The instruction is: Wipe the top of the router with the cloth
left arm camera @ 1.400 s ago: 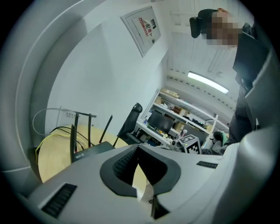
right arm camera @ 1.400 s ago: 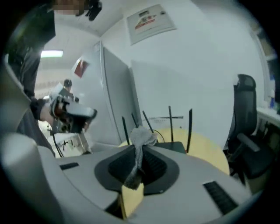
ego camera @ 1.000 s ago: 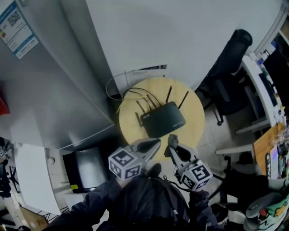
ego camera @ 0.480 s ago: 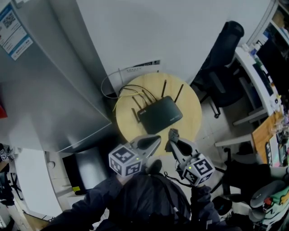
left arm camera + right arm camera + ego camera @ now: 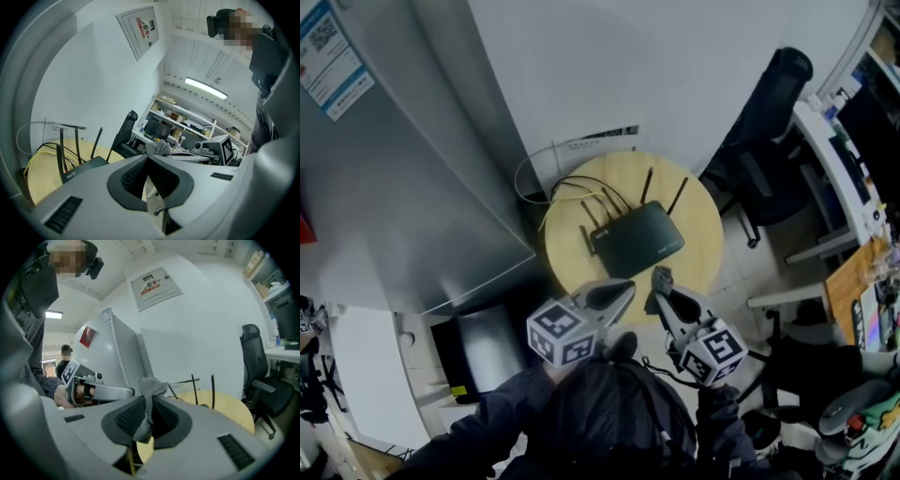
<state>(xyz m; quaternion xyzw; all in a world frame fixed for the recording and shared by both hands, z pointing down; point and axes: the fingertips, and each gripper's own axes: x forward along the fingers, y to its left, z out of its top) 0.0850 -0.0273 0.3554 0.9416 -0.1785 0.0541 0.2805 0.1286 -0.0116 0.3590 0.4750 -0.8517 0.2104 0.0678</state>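
A black router (image 5: 636, 240) with several upright antennas lies on a round wooden table (image 5: 698, 234); its edge also shows in the left gripper view (image 5: 82, 168). My right gripper (image 5: 658, 281) hangs over the table's near edge, shut on a small grey cloth (image 5: 150, 387) that sticks up between its jaws. The cloth's tip also shows in the left gripper view (image 5: 158, 148). My left gripper (image 5: 623, 295) is just left of the right one, short of the router, jaws shut with nothing between them.
A grey cabinet (image 5: 403, 187) stands left of the table and a white wall behind it. Yellow and black cables (image 5: 567, 197) trail off the router's back. A black office chair (image 5: 769, 141) stands to the right, with a desk (image 5: 839, 178) beyond it.
The view has shifted slightly; both grippers stay in about the same place at the table's near edge, the cloth still held in the right one.
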